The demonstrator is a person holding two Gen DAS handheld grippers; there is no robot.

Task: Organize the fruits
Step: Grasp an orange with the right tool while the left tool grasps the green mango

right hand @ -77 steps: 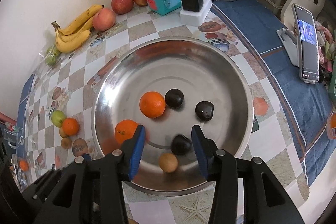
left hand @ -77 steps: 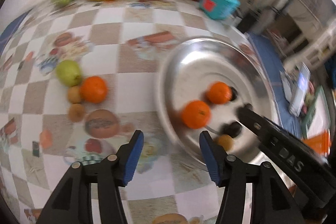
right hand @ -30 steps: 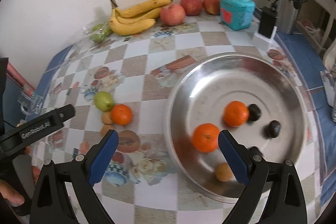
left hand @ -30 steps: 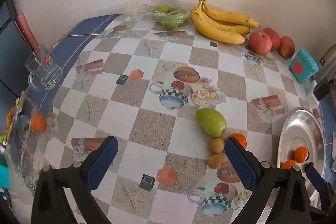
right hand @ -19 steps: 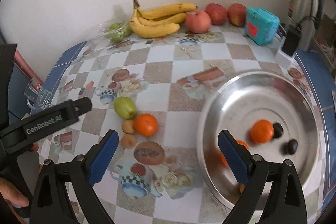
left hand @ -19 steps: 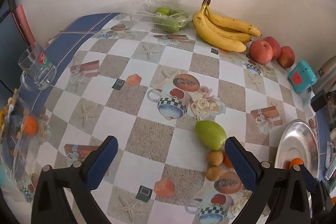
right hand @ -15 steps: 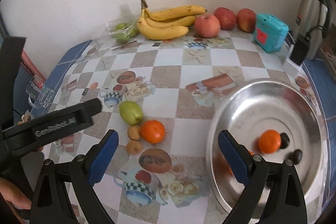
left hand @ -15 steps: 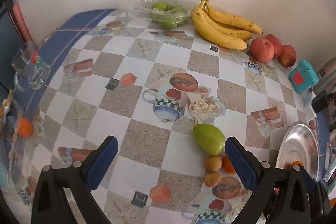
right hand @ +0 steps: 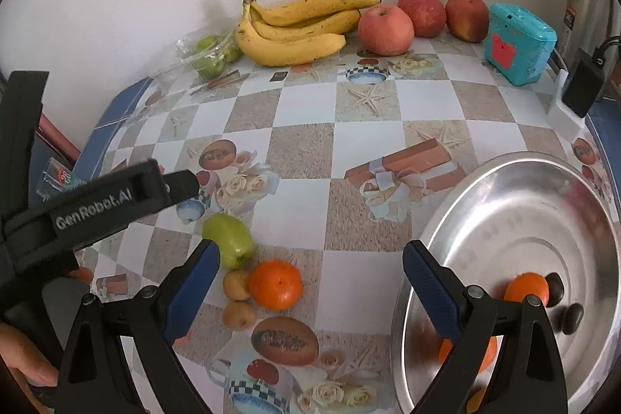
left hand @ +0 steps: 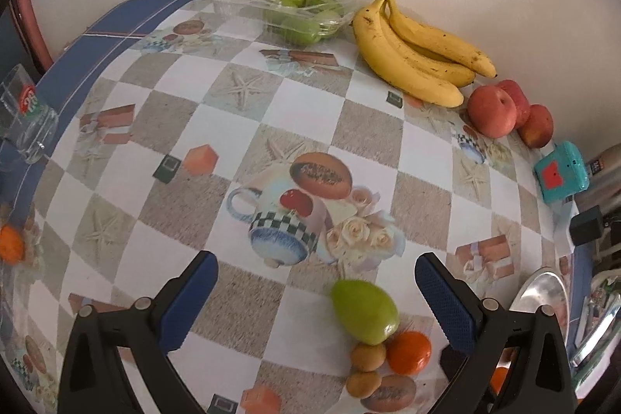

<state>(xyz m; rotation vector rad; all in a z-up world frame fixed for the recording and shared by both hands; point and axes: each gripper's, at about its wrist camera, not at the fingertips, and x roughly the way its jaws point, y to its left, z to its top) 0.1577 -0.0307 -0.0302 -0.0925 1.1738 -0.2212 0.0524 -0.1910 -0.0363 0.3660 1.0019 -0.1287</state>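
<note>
A green pear [left hand: 365, 310] [right hand: 229, 238] lies on the patterned tablecloth beside an orange [left hand: 409, 352] [right hand: 275, 284] and two small brown fruits [left hand: 368, 356] [right hand: 236, 284]. My left gripper [left hand: 316, 293] hangs open above the cloth, the pear just inside its right finger. My right gripper [right hand: 310, 284] is open too, with the orange between its fingers but below them. The steel bowl [right hand: 458, 220] on the right holds two oranges [right hand: 526, 291] and dark fruits [right hand: 573, 317]. The left gripper's body [right hand: 97, 204] crosses the right wrist view at left.
Along the back wall lie bananas [right hand: 299, 26], three red apples [right hand: 385, 30] and a clear pack of green fruit [left hand: 299, 11]. A teal box [right hand: 516, 41] and a black charger [right hand: 582, 84] stand at the right. A glass mug [left hand: 27, 119] sits at the left edge.
Both grippers have swung left, away from the bowl and toward the loose fruit, and opened wide. The pear and orange now lie closer to their fingers.
</note>
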